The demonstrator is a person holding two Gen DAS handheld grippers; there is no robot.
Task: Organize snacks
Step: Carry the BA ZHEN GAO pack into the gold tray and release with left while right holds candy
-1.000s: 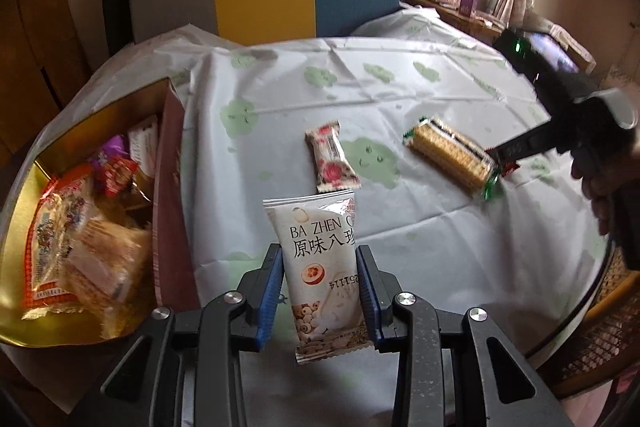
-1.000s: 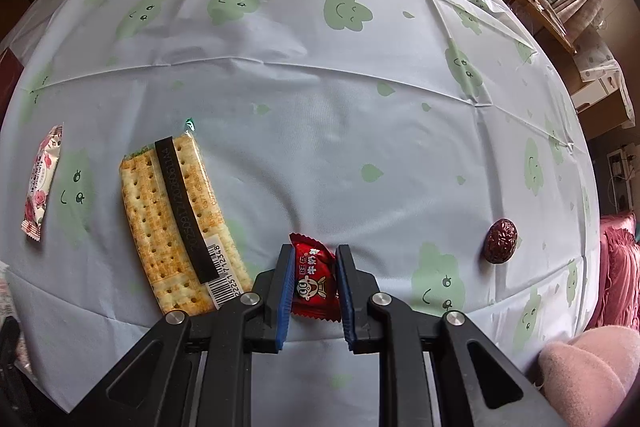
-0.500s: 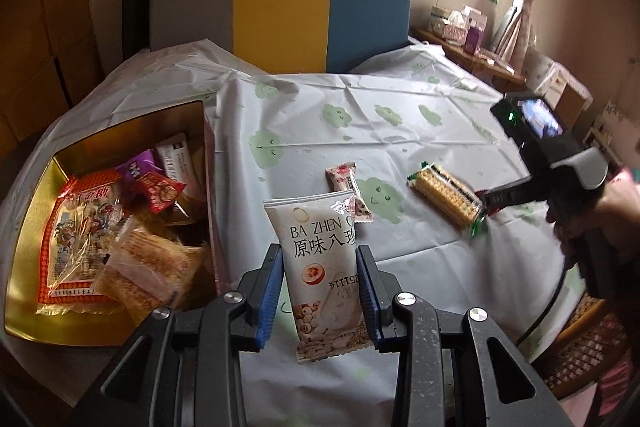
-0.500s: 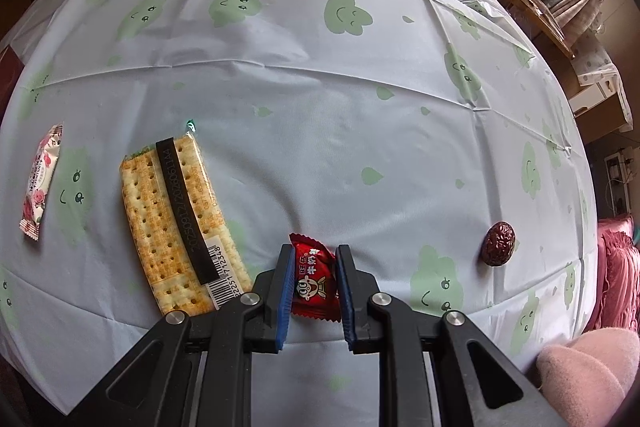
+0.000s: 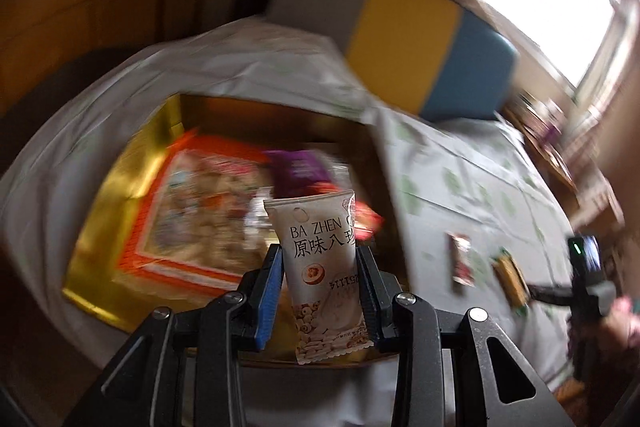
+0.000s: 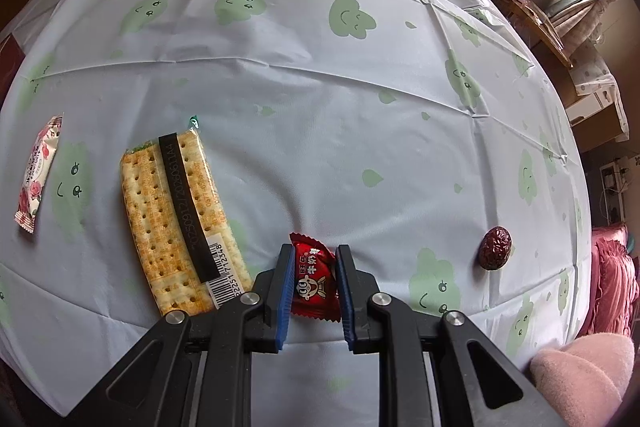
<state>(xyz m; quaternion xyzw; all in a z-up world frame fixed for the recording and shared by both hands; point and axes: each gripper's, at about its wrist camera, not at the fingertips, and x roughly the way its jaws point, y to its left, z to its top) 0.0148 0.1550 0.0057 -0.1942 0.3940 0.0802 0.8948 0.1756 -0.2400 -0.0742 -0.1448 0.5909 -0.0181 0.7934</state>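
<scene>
Here the left tool is clamped on a white snack packet above the gold box, probably for dropping in. The right tool pinches a red candy at the bench. Only the right view shows the date.

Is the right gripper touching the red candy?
Touching. The right wrist view shows the right gripper with both blue pads pressed against the red candy.
</scene>
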